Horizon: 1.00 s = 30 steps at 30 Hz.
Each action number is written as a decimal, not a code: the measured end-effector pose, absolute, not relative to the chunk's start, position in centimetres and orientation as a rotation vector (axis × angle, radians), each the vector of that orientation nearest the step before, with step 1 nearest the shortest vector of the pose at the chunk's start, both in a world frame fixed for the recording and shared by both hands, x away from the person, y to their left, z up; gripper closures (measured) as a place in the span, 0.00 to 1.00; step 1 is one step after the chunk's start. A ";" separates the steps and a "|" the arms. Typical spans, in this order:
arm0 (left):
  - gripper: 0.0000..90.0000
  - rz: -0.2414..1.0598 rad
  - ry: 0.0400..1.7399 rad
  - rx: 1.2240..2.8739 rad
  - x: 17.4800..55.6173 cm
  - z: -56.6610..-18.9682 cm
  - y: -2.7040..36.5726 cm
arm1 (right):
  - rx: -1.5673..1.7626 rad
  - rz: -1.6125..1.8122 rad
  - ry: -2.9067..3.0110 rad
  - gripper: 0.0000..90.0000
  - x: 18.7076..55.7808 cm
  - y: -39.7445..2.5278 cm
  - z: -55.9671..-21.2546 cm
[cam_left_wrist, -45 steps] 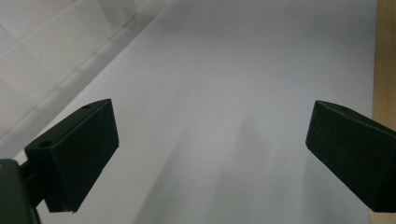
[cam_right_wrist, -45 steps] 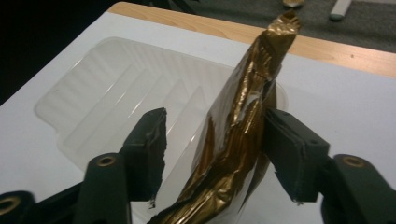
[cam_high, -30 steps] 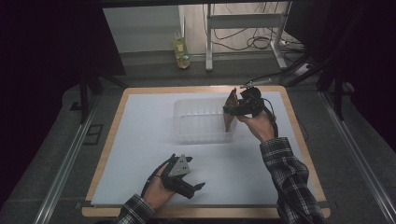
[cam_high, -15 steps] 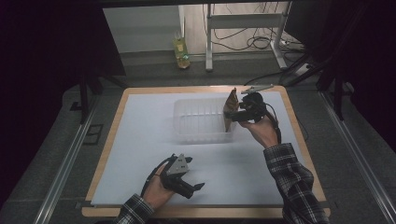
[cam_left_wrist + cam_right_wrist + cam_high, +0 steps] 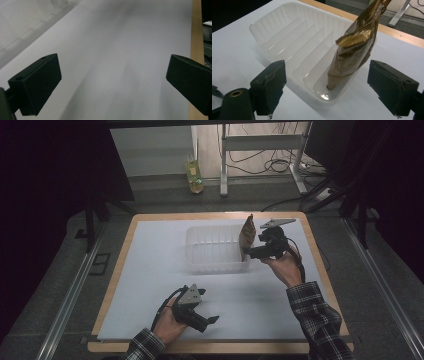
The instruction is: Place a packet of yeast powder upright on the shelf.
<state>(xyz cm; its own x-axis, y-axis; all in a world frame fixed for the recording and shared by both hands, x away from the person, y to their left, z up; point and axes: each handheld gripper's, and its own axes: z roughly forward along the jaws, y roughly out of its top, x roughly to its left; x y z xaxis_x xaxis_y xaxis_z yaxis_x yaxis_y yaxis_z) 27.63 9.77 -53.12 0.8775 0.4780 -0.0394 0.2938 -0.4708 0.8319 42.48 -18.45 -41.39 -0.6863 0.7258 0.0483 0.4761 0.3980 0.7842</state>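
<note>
— Two grippers are on the table, yes? Where is each one?

— In the high view the left gripper (image 5: 206, 321) is low near the front edge of the white sheet (image 5: 150, 270), well apart from everything else. The right gripper (image 5: 248, 253) is at the right end of the clear plastic tray (image 5: 212, 265), pointing toward it.

— And the brown thing at the tray?

— It is a brown-gold foil packet (image 5: 247, 234). From above it looks like a thin upright shape at the tray's right end. The right gripper view tells more: the foil packet (image 5: 353, 50) stands with its narrow bottom inside the last compartment of the tray (image 5: 274, 30), leaning against the end wall, and its top rises above the rim.

— Does the right gripper (image 5: 327, 85) hold it?

— No. Its jaws are wide apart, one on each side, and the packet is between them but beyond the tips, not touched.

— The left one?

— The left gripper view shows the left gripper (image 5: 112, 80) with jaws spread wide over bare white sheet, holding nothing. A wooden table edge (image 5: 196, 30) runs along the right there.
</note>
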 end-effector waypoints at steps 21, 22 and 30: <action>0.01 0.286 0.525 2.101 27.4 -53.0 9.6 | 1.001 1.167 2.365 0.11 39.6 -19.8 -42.9; 0.01 0.288 0.526 2.101 27.4 -53.0 9.6 | 0.998 1.166 2.367 0.10 39.5 -19.8 -43.0; 0.01 0.306 0.540 2.097 27.4 -53.0 9.8 | 0.958 1.155 2.374 0.07 38.2 -20.2 -44.0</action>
